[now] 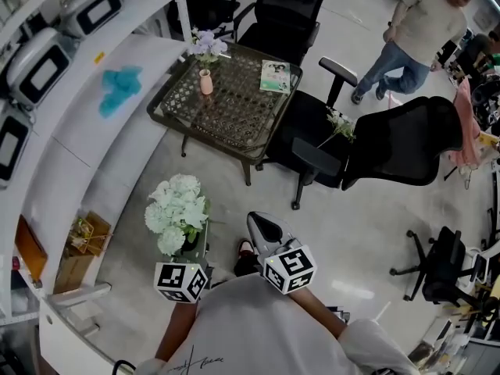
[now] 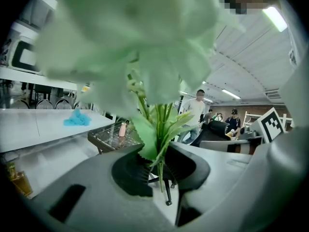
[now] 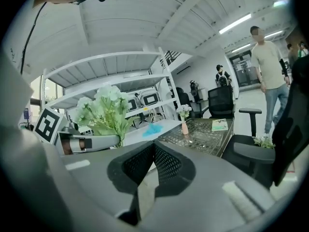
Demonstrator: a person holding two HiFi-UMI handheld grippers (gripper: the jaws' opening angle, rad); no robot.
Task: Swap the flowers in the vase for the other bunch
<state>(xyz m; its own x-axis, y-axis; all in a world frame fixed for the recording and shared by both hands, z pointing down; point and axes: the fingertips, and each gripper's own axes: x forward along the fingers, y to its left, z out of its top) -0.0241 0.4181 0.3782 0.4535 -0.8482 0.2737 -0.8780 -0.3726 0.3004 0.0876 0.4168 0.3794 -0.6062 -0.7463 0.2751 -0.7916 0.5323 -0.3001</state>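
Ahead of you, a stretch of bare pale floor lies open between your feet and the dark metal lattice-topped counter, whose near corner points your way. On your left the curved edge of the long white counter runs alongside that gap, with a crumpled blue cloth lying on top. On the right, the black office chair stands just beside the lattice counter's right edge, one armrest jutting up, and a small leafy sprig lies on its seat. A person in a light top stands well beyond the chair. Your left tongs pinch the thin green stems of the bunch of pale green-white artificial flowers, which stands upright, its rounded heads full and close-packed above broad serrated leaves. Your right tongs are pressed together with nothing between them, just to the right of the bunch. The small pink vase stands upright near the lattice counter's far left corner, holding a sprig of lilac flowers, and a green booklet lies well apart from it toward the right edge.
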